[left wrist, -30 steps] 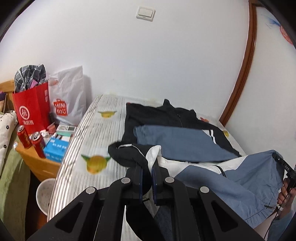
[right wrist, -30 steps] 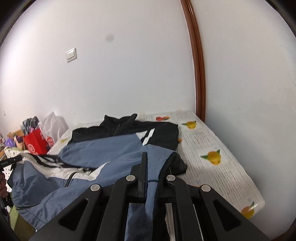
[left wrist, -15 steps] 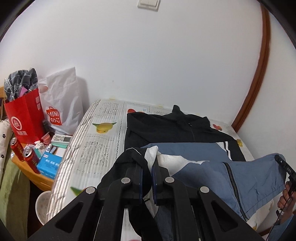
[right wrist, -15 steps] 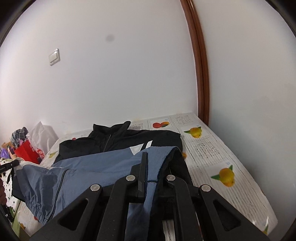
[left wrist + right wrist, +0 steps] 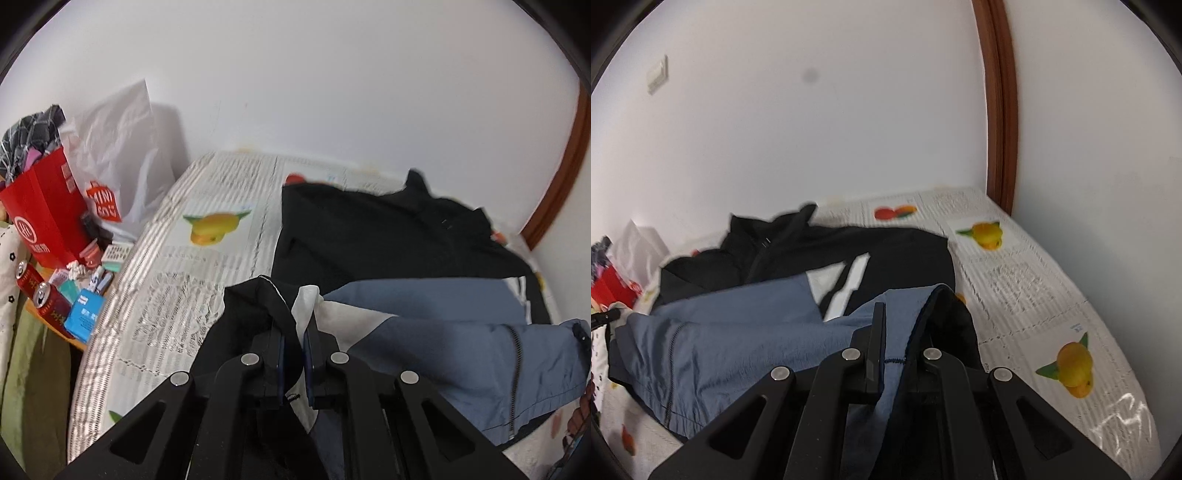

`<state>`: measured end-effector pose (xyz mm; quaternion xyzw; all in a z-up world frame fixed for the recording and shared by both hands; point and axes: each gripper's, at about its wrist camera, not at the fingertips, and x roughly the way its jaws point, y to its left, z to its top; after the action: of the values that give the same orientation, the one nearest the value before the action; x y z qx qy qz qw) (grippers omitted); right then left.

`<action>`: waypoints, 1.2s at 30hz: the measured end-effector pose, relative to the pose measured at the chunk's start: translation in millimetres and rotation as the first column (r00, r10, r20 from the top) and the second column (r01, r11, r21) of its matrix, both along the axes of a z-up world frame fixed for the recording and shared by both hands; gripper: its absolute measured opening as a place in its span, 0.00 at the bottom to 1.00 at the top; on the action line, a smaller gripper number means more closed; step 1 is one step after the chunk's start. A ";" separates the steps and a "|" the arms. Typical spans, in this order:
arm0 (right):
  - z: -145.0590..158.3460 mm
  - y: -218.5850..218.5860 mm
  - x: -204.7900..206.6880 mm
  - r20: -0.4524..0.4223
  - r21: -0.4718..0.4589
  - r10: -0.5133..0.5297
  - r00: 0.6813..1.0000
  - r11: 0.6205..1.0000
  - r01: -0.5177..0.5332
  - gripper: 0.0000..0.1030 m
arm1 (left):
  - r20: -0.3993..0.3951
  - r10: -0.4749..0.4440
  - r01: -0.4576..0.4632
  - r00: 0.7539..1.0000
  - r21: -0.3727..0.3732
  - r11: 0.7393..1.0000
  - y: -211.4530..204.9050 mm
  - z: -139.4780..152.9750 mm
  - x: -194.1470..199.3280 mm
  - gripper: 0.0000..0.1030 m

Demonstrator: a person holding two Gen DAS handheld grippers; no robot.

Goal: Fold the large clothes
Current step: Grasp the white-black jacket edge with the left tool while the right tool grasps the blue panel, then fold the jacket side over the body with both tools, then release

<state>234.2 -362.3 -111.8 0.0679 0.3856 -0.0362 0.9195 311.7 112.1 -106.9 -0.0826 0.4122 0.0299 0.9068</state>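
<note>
Nearest the left wrist camera, the left claw (image 5: 293,332) is pinched tight on a black-and-white corner of the jacket (image 5: 424,306), the cloth bunched between its fingers. In the right wrist view the right claw (image 5: 899,332) is clamped the same way on the blue hem at the opposite corner, dark lining hanging beside it. Between the two claws the blue lower part of the jacket is lifted and stretched, its zipper line running across the raised panel.

Beyond that, the black upper half of the jacket lies flat on the bed (image 5: 221,266), collar towards the wall, with a white stripe on the chest showing in the right view. The raised hem hangs above the blue middle section and has not yet been laid over the black chest.

By my reading, the fold is at its midpoint: both corners are gripped and carried up, but the hem is not set down or smoothed, and any side folds are left to do.

Off the far-left edge of the bed, a red bag (image 5: 44,218) and a white shopping bag (image 5: 118,155) stand beside it, well clear.
</note>
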 end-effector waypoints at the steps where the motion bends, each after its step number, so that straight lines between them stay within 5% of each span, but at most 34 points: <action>1: -6.1 -0.1 3.3 -0.013 -0.007 -0.003 1.000 1.000 0.003 0.05 | -0.009 0.003 -0.003 1.000 -0.003 1.000 0.9 -3.9 2.6 0.09; 6: -37.5 -3.5 17.9 -0.102 -0.021 -0.029 0.994 0.999 0.027 0.07 | -0.040 0.005 -0.006 0.999 -0.010 1.000 3.1 -16.4 9.5 0.16; 10: -46.9 -6.5 19.9 -0.178 -0.008 -0.034 0.984 0.999 0.033 0.29 | -0.055 -0.039 0.038 0.998 -0.028 0.999 -0.2 -16.3 7.4 0.37; 13: -29.5 -12.7 -1.4 -0.133 0.056 0.033 0.991 0.998 -0.025 0.46 | -0.032 -0.089 0.088 0.995 -0.055 0.995 -1.9 -7.1 -5.4 0.49; 16: -7.6 -21.6 -28.9 -0.064 -0.007 0.012 0.998 1.000 -0.012 0.50 | 0.003 -0.123 0.123 0.992 -0.055 0.991 -0.5 4.1 -22.9 0.51; 19: -0.4 -34.7 -50.4 -0.087 -0.050 -0.019 0.996 0.999 0.014 0.50 | 0.013 -0.114 0.114 0.993 -0.051 0.992 8.0 7.4 -36.3 0.51; 25: -33.1 -47.2 -69.0 -0.227 -0.027 -0.023 0.974 0.999 0.017 0.50 | -0.016 -0.036 0.035 0.999 -0.058 0.998 38.8 -7.1 -55.5 0.51; 33: -57.1 -36.2 -65.9 -0.266 0.032 0.029 0.963 0.999 -0.021 0.49 | -0.096 -0.042 0.032 0.994 -0.099 0.995 50.7 -47.2 -57.6 0.50; 36: -62.0 -35.8 -58.8 -0.280 0.036 0.043 0.959 0.999 -0.035 0.47 | -0.087 -0.045 0.034 0.995 -0.123 0.992 50.5 -49.8 -58.4 0.37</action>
<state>175.3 -398.1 -173.8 0.0684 0.5139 -0.0215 0.8549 253.3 162.6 -156.7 -0.1280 0.4550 -0.0095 0.8812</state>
